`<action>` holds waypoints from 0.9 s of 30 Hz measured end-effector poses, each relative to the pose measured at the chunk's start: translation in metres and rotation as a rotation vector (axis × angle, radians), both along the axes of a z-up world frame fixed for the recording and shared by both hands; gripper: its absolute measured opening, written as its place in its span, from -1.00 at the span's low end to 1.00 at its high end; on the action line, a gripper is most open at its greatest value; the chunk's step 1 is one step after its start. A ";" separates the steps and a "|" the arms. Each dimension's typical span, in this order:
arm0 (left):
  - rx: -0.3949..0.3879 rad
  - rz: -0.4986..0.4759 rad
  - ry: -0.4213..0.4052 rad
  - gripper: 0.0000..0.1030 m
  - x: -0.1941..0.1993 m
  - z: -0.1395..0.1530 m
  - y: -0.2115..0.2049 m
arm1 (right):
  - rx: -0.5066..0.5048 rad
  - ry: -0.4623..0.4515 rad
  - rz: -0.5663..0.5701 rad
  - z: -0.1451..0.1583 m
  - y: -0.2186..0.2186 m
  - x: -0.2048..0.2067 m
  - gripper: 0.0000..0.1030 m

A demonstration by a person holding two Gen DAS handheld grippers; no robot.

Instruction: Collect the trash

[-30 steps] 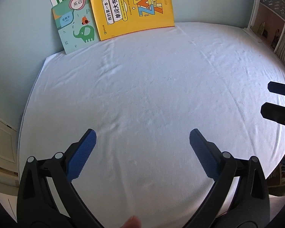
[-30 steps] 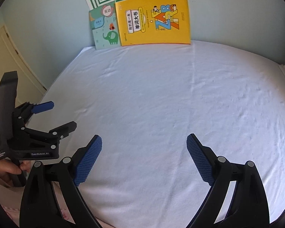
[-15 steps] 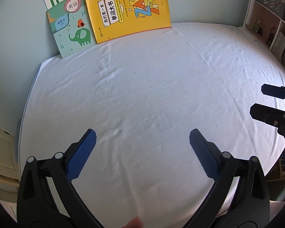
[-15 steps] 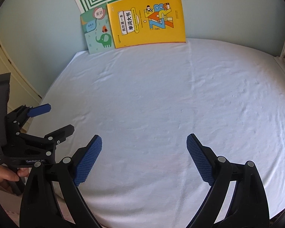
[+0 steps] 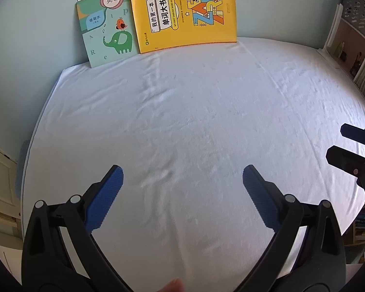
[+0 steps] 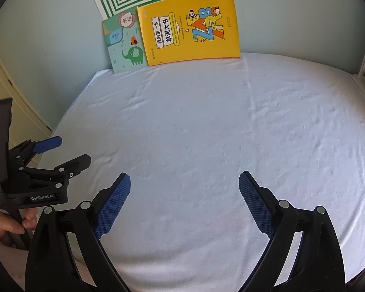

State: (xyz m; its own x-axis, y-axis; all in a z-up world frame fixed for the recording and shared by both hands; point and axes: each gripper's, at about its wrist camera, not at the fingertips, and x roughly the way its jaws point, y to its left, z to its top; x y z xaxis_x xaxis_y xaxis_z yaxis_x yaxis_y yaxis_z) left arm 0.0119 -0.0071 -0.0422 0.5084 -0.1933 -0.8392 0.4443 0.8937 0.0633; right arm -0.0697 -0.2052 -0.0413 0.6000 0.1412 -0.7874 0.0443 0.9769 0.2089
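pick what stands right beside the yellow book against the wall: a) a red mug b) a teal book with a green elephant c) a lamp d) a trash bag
b: the teal book with a green elephant leans on the wall just left of the yellow book, their edges overlapping.

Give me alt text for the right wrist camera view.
The open right gripper, black with blue textured pads, hangs above a table under a white wrinkled cloth. A yellow word book and a green elephant notebook lean on the far wall. At left, a hand holds the open left gripper.
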 end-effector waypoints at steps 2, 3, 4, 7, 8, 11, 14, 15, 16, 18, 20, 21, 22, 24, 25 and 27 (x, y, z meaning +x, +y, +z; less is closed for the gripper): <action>-0.001 -0.003 0.001 0.87 0.001 -0.002 -0.001 | -0.008 0.001 -0.005 0.000 -0.002 0.001 0.75; 0.003 -0.003 -0.002 0.87 0.001 -0.003 -0.002 | -0.010 0.001 -0.009 0.000 -0.003 0.003 0.75; 0.002 -0.005 0.001 0.87 0.002 -0.004 -0.002 | -0.008 0.003 -0.013 -0.001 -0.005 0.004 0.75; -0.005 -0.001 0.010 0.87 0.003 -0.007 -0.002 | -0.006 0.013 -0.022 -0.004 -0.008 0.005 0.75; -0.006 0.000 0.012 0.87 0.003 -0.007 -0.001 | -0.007 0.016 -0.022 -0.005 -0.009 0.005 0.75; -0.007 0.009 0.016 0.87 0.006 -0.008 0.001 | -0.008 0.023 -0.021 -0.006 -0.008 0.005 0.75; -0.007 0.018 0.019 0.87 0.009 -0.008 0.002 | -0.010 0.024 -0.014 -0.006 -0.007 0.008 0.75; -0.006 0.018 0.024 0.87 0.010 -0.008 0.002 | -0.010 0.026 -0.010 -0.006 -0.007 0.009 0.75; 0.000 0.019 0.029 0.87 0.011 -0.009 0.002 | -0.011 0.025 -0.009 -0.006 -0.006 0.010 0.75; 0.015 0.021 0.029 0.87 0.012 -0.011 0.002 | -0.009 0.022 -0.005 -0.005 -0.005 0.011 0.75; 0.011 0.023 0.029 0.87 0.012 -0.010 0.003 | -0.013 0.018 -0.005 -0.004 -0.004 0.011 0.75; 0.006 0.026 0.031 0.87 0.013 -0.010 0.004 | -0.012 0.020 -0.003 -0.005 -0.003 0.011 0.75; 0.006 0.028 0.031 0.87 0.013 -0.010 0.004 | -0.012 0.021 -0.002 -0.005 -0.003 0.012 0.75; 0.005 0.031 0.031 0.87 0.013 -0.010 0.005 | -0.013 0.024 0.000 -0.006 -0.002 0.012 0.75; 0.005 0.032 0.032 0.87 0.013 -0.010 0.005 | -0.012 0.025 0.001 -0.006 -0.001 0.012 0.75; 0.005 0.033 0.033 0.87 0.013 -0.009 0.005 | -0.013 0.026 0.004 -0.006 -0.001 0.012 0.75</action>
State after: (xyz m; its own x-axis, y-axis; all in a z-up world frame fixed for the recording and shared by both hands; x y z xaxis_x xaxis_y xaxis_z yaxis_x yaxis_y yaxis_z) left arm 0.0248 -0.0025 -0.0516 0.4866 -0.1727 -0.8564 0.4164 0.9076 0.0536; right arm -0.0580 -0.2059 -0.0472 0.5790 0.1333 -0.8043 0.0453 0.9797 0.1950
